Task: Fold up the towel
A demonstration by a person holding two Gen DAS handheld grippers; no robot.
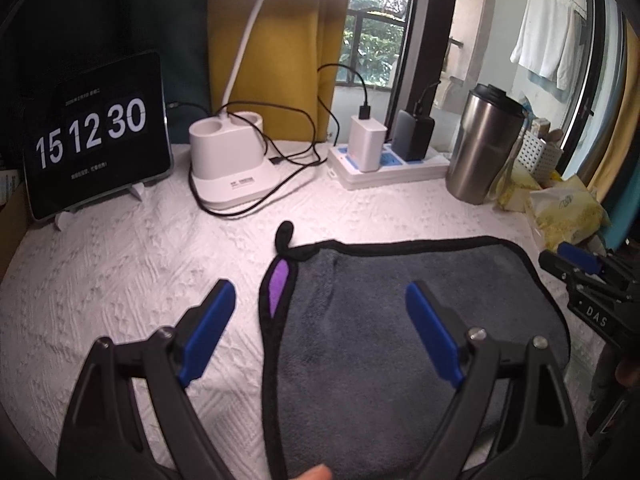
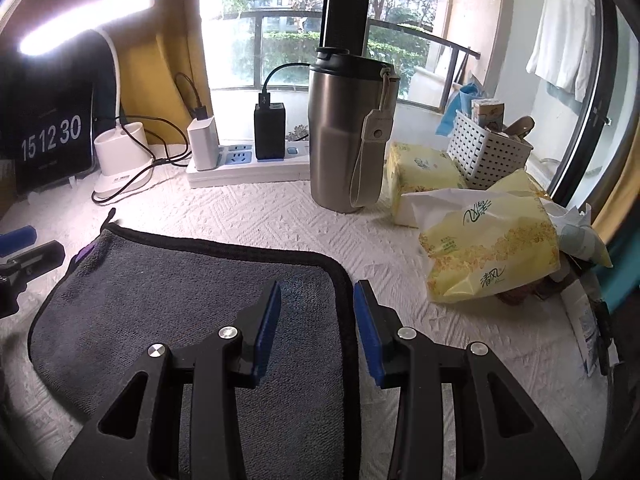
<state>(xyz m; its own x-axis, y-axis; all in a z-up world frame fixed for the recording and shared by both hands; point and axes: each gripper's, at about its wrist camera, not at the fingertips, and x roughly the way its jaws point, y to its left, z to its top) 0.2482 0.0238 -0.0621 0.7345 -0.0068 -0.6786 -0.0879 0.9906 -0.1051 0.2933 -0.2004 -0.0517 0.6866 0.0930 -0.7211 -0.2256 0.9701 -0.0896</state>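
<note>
**Grey towel lying flat on the tabletop between two unloaded grippers**

We see a grey towel (image 1: 400,320) with black edging spread flat on the white textured cloth of the tabletop (image 1: 120,280). At its far left corner a black hanging loop (image 1: 285,234) points away from us, and a purple patch (image 1: 279,286) shows just below it, where the edge is turned up. Our left gripper (image 1: 320,312) hovers over the towel's left edge with its jaws spread wide: one blue pad is above the bare cloth, the other above the grey pile, and nothing is between them. Our right gripper (image 2: 316,320) sits over the towel's right edge, jaws parted by a narrower gap that straddles the black border; they pinch nothing. Whether either gripper touches the fabric we cannot tell. Behind the towel, from left to right, stand a tablet clock (image 1: 96,132) reading 15 12 30, a white desk lamp (image 1: 228,160) that is switched on, a power strip (image 2: 248,164) carrying a white charger (image 2: 203,142) and a black charger (image 2: 270,130), and a steel tumbler (image 2: 352,132). Yellow tissue packs (image 2: 488,248) and a white perforated basket (image 2: 484,152) lie to the right, well apart from the towel
</note>
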